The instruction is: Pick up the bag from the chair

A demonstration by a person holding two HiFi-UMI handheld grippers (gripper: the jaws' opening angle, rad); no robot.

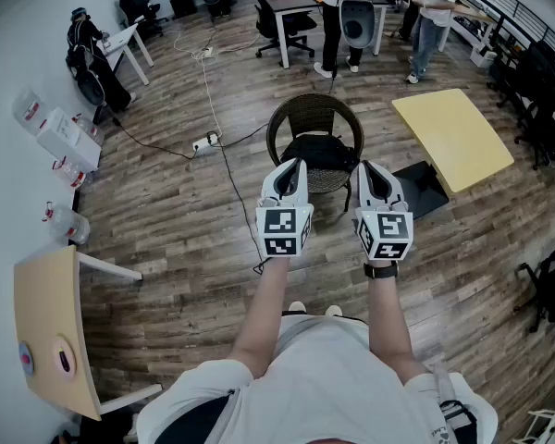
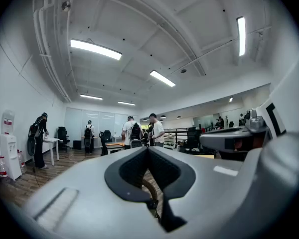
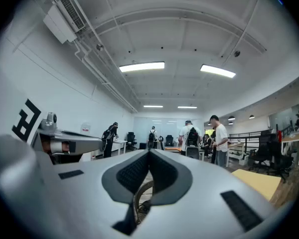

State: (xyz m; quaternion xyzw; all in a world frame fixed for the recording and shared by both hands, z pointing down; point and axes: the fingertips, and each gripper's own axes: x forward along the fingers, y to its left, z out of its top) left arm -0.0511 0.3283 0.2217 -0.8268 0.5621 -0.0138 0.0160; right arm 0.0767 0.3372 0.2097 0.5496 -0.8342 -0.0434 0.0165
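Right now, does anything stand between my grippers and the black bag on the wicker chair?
Nothing visible does. The black bag lies on the seat of the dark round-backed wicker chair, whose open front faces you. The left gripper and right gripper, both with jaws together, hang on its near side.

An open office: wood-plank floor (image 1: 185, 239), desks (image 1: 291, 6) with black office chairs (image 1: 277, 21), ceiling strip lights (image 2: 95, 49), water dispenser (image 2: 9, 148).

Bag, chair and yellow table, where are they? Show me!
bag (image 1: 319, 152), head view, middle of its black top
chair (image 1: 314, 114), head view, woven backrest
yellow table (image 1: 453, 137), head view, middle of tabletop
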